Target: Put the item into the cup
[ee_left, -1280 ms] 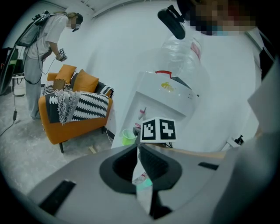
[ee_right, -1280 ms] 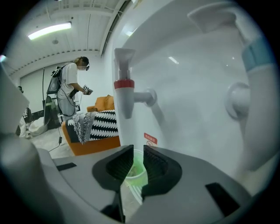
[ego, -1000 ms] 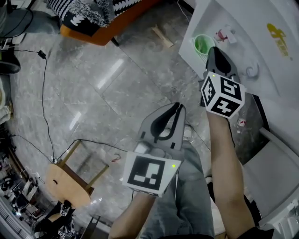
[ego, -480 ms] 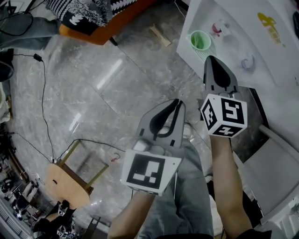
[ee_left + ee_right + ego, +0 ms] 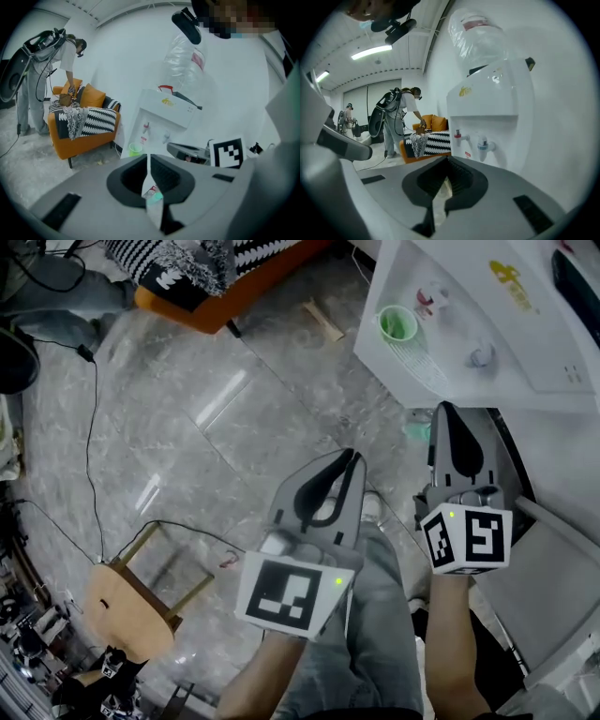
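A green cup (image 5: 397, 324) stands on the drip tray of a white water dispenser (image 5: 487, 324) at the top right of the head view. The left gripper view shows the cup (image 5: 135, 149) below the taps. My left gripper (image 5: 353, 457) hangs shut over the grey floor, well short of the dispenser, nothing between its jaws (image 5: 148, 160). My right gripper (image 5: 444, 411) is shut and empty too, just below the dispenser's front edge, pointing at the taps (image 5: 480, 143). A small teal and red thing (image 5: 417, 432) lies on the floor by the dispenser's base; I cannot tell what it is.
An orange sofa (image 5: 216, 296) with a black-and-white blanket stands at the back. A wooden stool (image 5: 131, 601) and a black cable (image 5: 89, 427) are on the floor at left. A person (image 5: 401, 117) bends over the sofa. A white box (image 5: 553, 606) sits at the right.
My right gripper has drawn back from the cup and dispenser toward my body. The left gripper has hardly moved. The view has shifted a little.
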A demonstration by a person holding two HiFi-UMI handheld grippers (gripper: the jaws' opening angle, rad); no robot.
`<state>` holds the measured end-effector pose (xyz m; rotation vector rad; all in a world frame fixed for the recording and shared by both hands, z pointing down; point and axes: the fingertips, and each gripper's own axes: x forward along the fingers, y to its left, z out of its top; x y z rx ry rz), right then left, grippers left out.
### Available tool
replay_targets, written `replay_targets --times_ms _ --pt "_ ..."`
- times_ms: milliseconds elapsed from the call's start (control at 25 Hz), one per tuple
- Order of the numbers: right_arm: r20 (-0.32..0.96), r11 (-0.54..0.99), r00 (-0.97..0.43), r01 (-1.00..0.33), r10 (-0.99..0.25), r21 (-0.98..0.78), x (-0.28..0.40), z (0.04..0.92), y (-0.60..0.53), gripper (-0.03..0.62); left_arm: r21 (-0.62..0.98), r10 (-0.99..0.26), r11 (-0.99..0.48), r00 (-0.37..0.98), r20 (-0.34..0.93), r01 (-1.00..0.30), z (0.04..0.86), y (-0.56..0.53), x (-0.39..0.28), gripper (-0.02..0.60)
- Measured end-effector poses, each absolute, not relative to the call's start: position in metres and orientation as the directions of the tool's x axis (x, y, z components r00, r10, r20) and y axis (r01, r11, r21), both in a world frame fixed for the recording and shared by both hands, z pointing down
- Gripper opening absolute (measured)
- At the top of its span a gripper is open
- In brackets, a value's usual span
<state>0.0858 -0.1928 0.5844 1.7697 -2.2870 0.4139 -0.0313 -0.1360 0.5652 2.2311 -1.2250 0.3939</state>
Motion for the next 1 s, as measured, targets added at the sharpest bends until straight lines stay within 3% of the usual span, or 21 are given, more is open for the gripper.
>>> replay_targets --times_ms 400,1000 --pt "0.350 0.223 -0.270 -0.960 -0.897 -0.168 0.082 0.521 -0.133 0.011 0.352 -0.713 -0.414 0.540 0.448 -0.839 0.490 -0.097 -0.035 0.031" --pt "0.237 0.303 -0.347 -0.931 -0.907 -0.204 0.080 0.348 -0.093 0.011 0.290 -0.759 -0.503 0.577 0.303 -0.814 0.333 -0.090 -0.019 0.031"
